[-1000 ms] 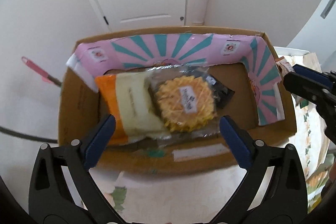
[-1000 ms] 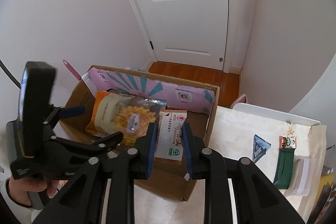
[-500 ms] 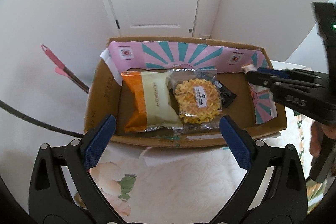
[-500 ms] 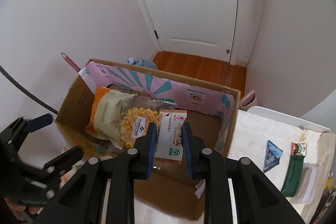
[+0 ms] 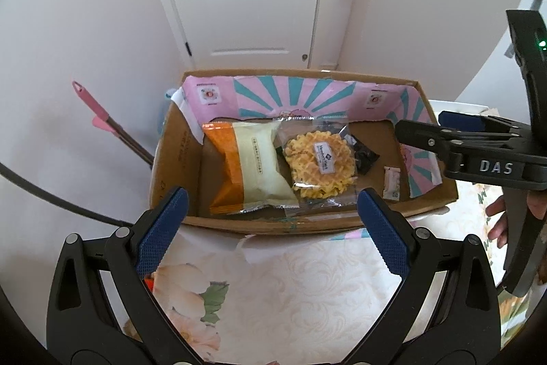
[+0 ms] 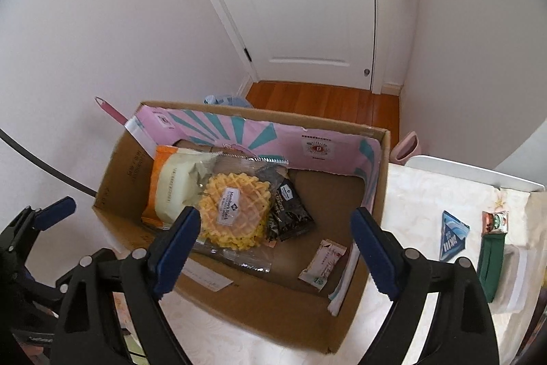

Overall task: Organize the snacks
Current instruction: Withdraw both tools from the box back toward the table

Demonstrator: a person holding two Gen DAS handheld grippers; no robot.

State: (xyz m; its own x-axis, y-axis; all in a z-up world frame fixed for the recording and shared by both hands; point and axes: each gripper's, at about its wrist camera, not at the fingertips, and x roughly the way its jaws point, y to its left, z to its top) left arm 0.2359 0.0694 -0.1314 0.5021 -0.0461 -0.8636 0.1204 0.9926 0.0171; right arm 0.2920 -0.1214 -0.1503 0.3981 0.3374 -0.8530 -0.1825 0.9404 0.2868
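Both tongs stand apart and empty; the right tongs (image 6: 273, 248) have just been opening, nothing between them. Just beyond them the small sachet (image 6: 323, 260) lies flat in the box (image 6: 239, 303), light and crinkly, best pinched by an edge. Farther off: the waffle pack (image 6: 236, 211), brittle.

left gripper (image 5: 271, 228): jaws wide apart, nothing between them, angled steeply down | right gripper (image 6: 273, 248): jaws have just been opening, now spread wide, nothing between them, tilted steeply down | person's hand (image 5: 502, 218): grips right gripper's handle
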